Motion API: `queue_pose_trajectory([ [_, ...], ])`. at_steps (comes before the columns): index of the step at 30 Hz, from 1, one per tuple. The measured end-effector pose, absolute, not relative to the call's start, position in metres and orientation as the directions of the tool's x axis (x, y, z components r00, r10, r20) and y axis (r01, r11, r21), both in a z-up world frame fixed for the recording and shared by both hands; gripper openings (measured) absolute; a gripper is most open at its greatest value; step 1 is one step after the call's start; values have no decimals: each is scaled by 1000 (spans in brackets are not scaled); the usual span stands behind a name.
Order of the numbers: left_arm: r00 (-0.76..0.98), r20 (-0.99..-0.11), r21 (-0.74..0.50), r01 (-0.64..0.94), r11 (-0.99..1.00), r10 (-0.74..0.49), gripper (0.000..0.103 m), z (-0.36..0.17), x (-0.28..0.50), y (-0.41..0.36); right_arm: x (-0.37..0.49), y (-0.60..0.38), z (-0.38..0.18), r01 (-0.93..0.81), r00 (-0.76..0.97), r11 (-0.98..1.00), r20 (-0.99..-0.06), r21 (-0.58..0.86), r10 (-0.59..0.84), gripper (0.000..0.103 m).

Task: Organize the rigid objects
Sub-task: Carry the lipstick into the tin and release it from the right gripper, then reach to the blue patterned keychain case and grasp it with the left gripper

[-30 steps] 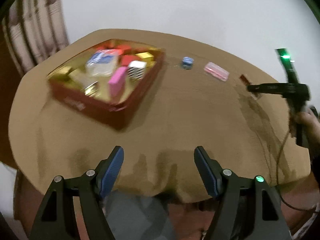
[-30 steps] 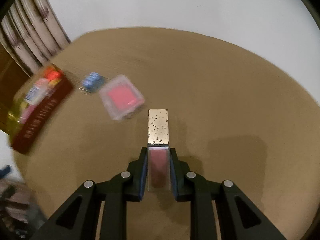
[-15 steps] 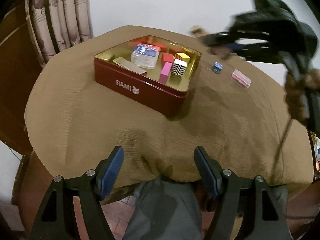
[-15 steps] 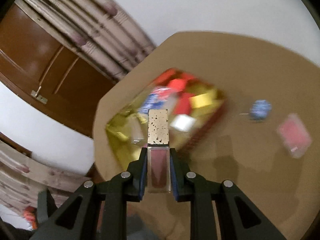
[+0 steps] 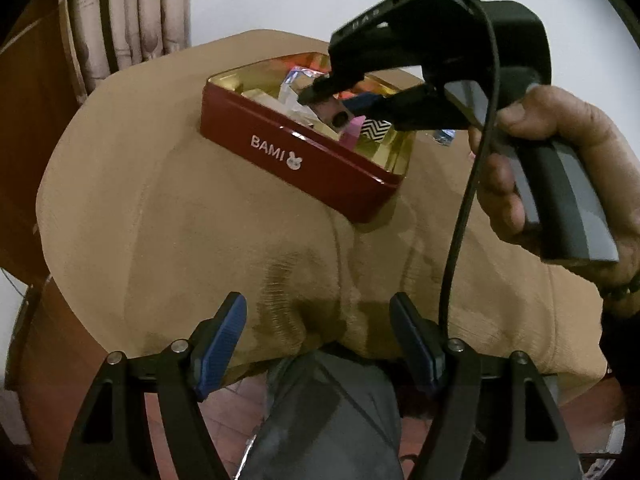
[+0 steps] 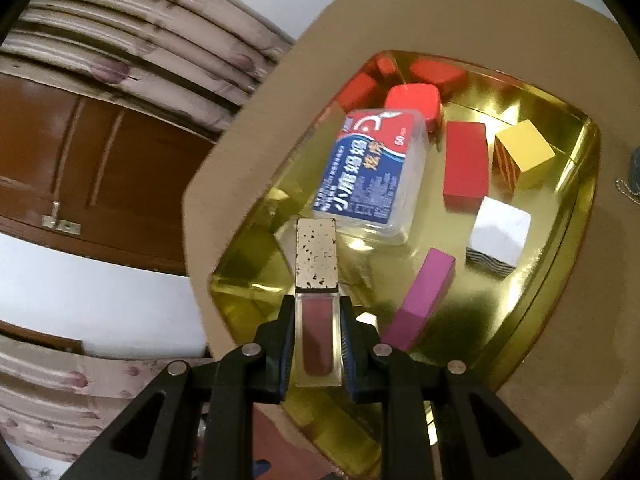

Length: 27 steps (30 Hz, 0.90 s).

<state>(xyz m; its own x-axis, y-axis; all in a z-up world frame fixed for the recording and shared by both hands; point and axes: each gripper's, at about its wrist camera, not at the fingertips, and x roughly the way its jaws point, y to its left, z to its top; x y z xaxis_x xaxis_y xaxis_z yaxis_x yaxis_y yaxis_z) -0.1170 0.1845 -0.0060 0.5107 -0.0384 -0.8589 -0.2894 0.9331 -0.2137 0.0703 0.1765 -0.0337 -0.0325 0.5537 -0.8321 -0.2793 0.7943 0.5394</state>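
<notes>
We see the right gripper (image 6: 318, 332) with its jaws clenched on a lip gloss tube (image 6: 317, 308), which hangs above the near-left corner of the open tin (image 6: 576, 216). The long axis of the tube runs straight forward along the fingers, with the speckled gold cap (image 6: 316, 258) pointing away from the gripper and the dark red body between the pads. The rear end of the tube is partly covered by the jaws. In the tin we count one floss box (image 6: 372, 172) with blue and red label, one pink block (image 6: 422, 300), one yellow cube (image 6: 524, 152), one white cube (image 6: 498, 236) with striped sides, and about five red blocks (image 6: 466, 164); those at the far corner are blurred and overlap, so this count is not sure. From the left wrist view the right gripper (image 5: 320, 92) hides most of the content of the tin (image 5: 320, 164), and the right hand (image 5: 560, 168) holds its handle. The left gripper (image 5: 318, 334) stays low before the edge of the worktop (image 5: 180, 208), jaws released and holding nothing. A small blue thing (image 5: 444, 136) beyond the tin is cut off and hard to identify.
</notes>
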Motion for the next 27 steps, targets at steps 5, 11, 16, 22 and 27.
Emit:
queue_pose_trajectory([
  [5, 498, -865, -240, -303, 922, -62, 71, -9, -118, 189, 72, 163, -38, -236, -30, 824, -852, 515, 523, 21],
  [11, 499, -866, -223, -311, 924, -42, 72, -10, -117, 187, 68, 148, -13, -290, 36, 810, -839, 510, 542, 25],
  [16, 504, -864, -171, -300, 938, 4, 73, -11, -113, 184, 60, 109, 24, -338, 161, 754, -755, 563, 636, 25],
  [22, 510, -860, -147, -249, 957, 0, 73, -9, -109, 169, 33, -6, 47, -275, 519, 924, -769, 264, 375, 32],
  [27, 500, -865, -147, -166, 975, -46, 73, -5, -104, 137, 20, -112, 13, -94, 626, 991, -780, -99, -19, 33],
])
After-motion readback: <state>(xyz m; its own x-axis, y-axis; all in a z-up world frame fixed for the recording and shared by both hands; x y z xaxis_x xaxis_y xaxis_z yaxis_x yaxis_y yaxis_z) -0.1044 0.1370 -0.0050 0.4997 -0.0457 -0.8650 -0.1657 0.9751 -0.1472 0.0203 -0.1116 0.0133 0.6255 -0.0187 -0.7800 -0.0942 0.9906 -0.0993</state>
